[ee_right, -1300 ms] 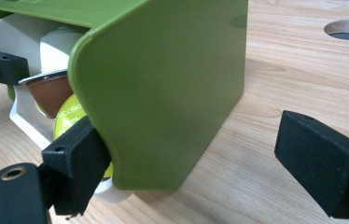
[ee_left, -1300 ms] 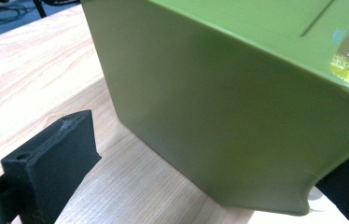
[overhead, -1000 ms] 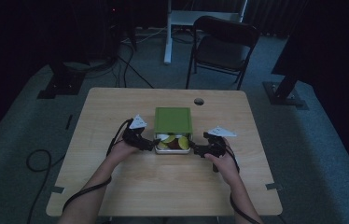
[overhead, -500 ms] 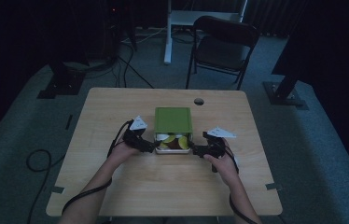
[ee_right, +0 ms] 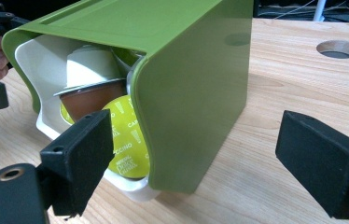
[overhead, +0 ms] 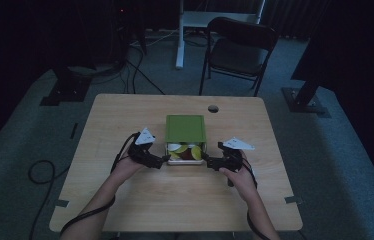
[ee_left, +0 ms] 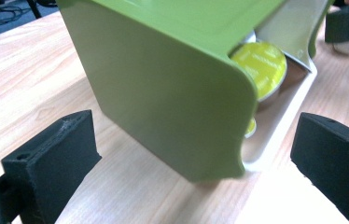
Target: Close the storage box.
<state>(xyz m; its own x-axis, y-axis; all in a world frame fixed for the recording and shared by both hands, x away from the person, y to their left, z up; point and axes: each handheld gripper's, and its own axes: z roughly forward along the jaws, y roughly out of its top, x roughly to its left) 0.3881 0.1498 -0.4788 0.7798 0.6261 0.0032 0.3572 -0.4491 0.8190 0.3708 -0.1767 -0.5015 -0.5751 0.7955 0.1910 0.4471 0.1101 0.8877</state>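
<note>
A green box [overhead: 185, 129] stands mid-table with its white drawer [overhead: 185, 161] slid out toward the person, holding several coffee capsules [overhead: 181, 149]. My left gripper [overhead: 162, 160] is at the drawer's left side, open; in the left gripper view its jaws straddle the box's front corner [ee_left: 172, 93], with a yellow-green capsule lid [ee_left: 259, 65] beyond it. My right gripper [overhead: 209, 161] is at the drawer's right side, also open. In the right gripper view its jaws flank the box's other front corner [ee_right: 191, 93], a yellow-green capsule [ee_right: 128, 140] and a brown capsule [ee_right: 91, 95].
A round cable hole [overhead: 213, 108] lies in the tabletop behind the box to the right. A dark folding chair [overhead: 240, 50] stands beyond the table's far edge, and cables [overhead: 42, 172] lie on the floor at the left. Bare wood surrounds the box.
</note>
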